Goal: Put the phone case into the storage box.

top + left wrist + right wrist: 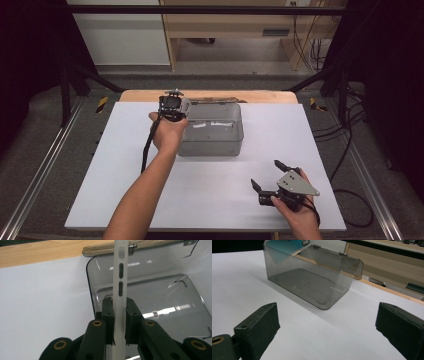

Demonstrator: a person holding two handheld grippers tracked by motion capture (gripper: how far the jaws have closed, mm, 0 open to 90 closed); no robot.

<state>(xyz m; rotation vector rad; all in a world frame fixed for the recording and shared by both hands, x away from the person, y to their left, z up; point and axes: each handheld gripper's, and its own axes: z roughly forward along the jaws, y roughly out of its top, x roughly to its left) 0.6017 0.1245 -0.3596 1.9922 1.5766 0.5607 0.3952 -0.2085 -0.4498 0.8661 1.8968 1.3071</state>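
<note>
A phone in a frosted white case [120,277] stands edge-on, its side buttons facing me, with my left gripper [119,307] shut on its lower part. It hangs over the left end of a smoky clear plastic box [160,290] whose hinged lid [105,248] is folded back. From above, the left gripper [173,106] is at the box's [215,132] far left corner. My right gripper [266,173] stands open near the table's front right, nothing between its jaws [327,322]. It faces the box [307,277] from a distance.
The box sits on a white board [125,170] laid over a wooden table [265,96]. Black frame posts [65,85] stand at both sides, and cables [350,150] trail on the floor at the right.
</note>
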